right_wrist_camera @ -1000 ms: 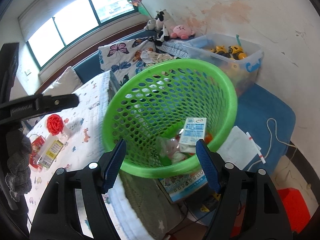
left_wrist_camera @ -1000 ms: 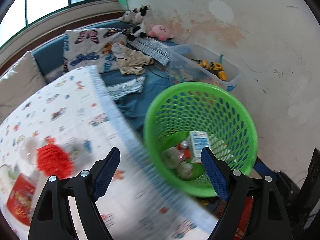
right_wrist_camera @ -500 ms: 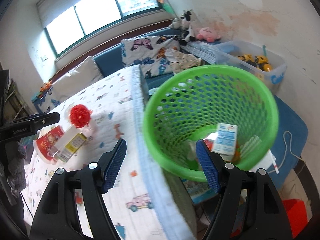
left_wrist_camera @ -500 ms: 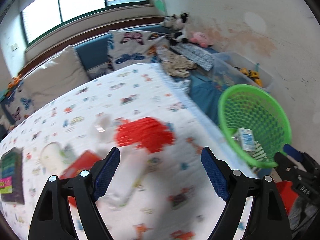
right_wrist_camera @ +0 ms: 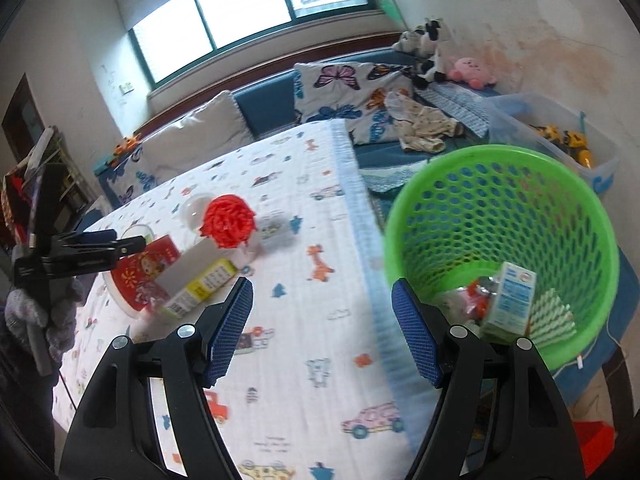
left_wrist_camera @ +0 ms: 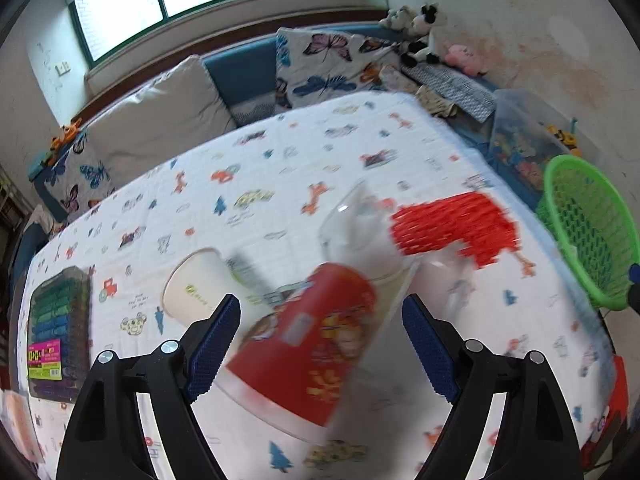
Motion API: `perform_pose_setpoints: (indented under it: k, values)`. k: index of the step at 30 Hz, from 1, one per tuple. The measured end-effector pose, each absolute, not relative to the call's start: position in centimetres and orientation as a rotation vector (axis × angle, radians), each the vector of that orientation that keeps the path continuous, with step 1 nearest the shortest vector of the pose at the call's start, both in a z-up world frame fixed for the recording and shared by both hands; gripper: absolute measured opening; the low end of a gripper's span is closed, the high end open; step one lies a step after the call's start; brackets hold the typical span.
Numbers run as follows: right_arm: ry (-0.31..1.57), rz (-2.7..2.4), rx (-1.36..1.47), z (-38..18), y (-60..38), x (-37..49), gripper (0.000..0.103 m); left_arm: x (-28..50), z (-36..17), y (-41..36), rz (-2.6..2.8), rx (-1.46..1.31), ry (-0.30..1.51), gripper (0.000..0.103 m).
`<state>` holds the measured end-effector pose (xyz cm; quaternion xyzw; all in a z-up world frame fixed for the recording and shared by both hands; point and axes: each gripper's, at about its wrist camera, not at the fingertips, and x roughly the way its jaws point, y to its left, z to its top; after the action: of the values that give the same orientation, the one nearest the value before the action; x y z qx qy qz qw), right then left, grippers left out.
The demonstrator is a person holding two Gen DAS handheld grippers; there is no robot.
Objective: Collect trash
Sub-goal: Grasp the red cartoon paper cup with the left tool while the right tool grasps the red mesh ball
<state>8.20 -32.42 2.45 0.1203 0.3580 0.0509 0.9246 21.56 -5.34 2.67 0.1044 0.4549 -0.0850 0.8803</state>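
Observation:
On the table lies a pile of trash: a red noodle cup [left_wrist_camera: 304, 356] on its side, a white paper cup [left_wrist_camera: 200, 284], a clear plastic cup [left_wrist_camera: 360, 228], a red mesh ball [left_wrist_camera: 452, 228] and a white-and-yellow box [right_wrist_camera: 200, 280]. My left gripper [left_wrist_camera: 320, 344] is open, its jaws on either side of the red cup and not touching it. It shows from the side in the right wrist view [right_wrist_camera: 100, 250]. My right gripper [right_wrist_camera: 322, 328] is open and empty over the table's right edge, next to the green basket [right_wrist_camera: 520, 184], which holds a milk carton [right_wrist_camera: 508, 300] and wrappers.
A tablecloth with a cartoon print [left_wrist_camera: 280, 160] covers the table. A pack of coloured items [left_wrist_camera: 56, 332] lies at its left end. Behind are a cushioned bench [right_wrist_camera: 200, 132], plush toys [right_wrist_camera: 432, 52] and a clear bin of toys [right_wrist_camera: 560, 140].
My left gripper has swung from over the basket to the table and closed in on the red cup. My right gripper has shifted left from the basket to over the table edge.

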Motion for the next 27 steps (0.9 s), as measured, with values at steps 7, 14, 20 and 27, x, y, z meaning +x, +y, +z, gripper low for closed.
perform_pose_setpoints:
  k: [7,14,20,27]
  values:
    - [0.757,0.161,0.233,2.5,-30.0,10.1,0.072,22.5,0.8,-4.5,-0.200,0.244,0.993,0.077]
    - [0.768,0.235,0.197,2.7,-27.6,13.3,0.072,22.8,0.3,-4.1,-0.232,0.239,1.010,0.070]
    - [0.753,0.296,0.135,2.8,-24.9,16.3,0.072,22.4,0.1,-4.5,-0.271,0.256,1.016,0.062]
    - [0.771,0.324,0.049,1.2,-22.4,20.6,0.072,22.2,-0.1,-4.7,-0.296,0.276,1.018,0.061]
